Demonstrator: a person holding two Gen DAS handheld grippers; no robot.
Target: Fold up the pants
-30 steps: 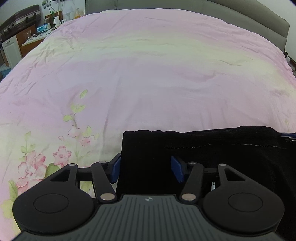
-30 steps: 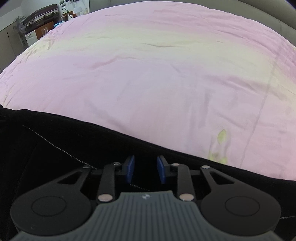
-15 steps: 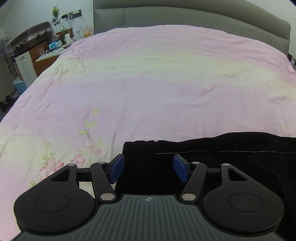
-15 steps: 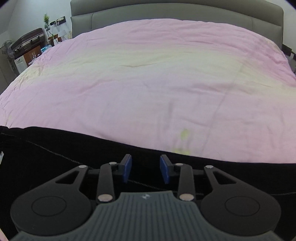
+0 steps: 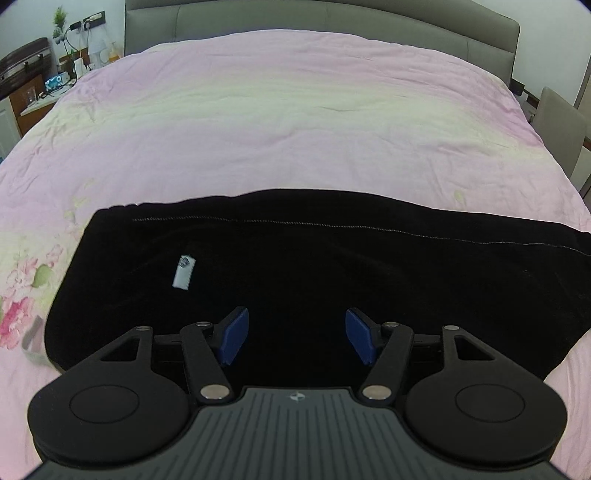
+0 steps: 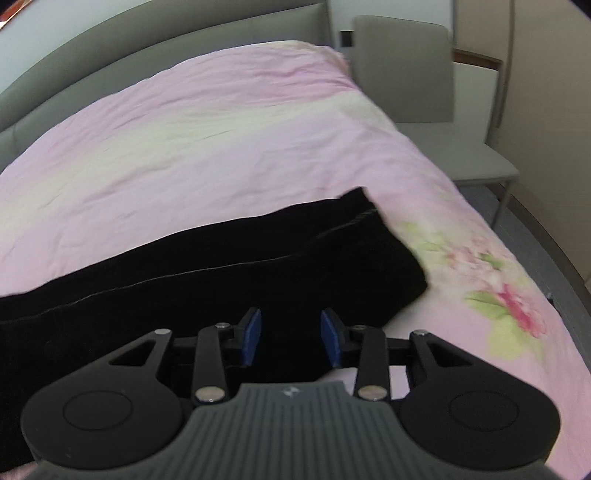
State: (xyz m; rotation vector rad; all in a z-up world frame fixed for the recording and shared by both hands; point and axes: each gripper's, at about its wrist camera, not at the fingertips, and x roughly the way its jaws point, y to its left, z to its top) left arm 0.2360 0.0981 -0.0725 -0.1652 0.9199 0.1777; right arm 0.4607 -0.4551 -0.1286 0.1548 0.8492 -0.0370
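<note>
Black pants (image 5: 314, 266) lie flat across the near part of the pink bed, with a white label (image 5: 183, 271) near their left end. My left gripper (image 5: 295, 341) is open and empty, hovering above the pants' near edge. In the right wrist view the pants (image 6: 221, 280) run from the left to a squared end at the right. My right gripper (image 6: 291, 339) is open and empty above the pants' near edge, close to that right end.
The pink floral duvet (image 5: 295, 110) covers the whole bed, with a grey headboard (image 5: 332, 14) behind. A cluttered side table (image 5: 48, 85) stands at the far left. A grey chair (image 6: 424, 110) stands beside the bed's right side.
Both grippers have opened wider and pulled back and up from the pants. The right gripper has swung right, toward the pants' end and the chair. More of the pants shows now.
</note>
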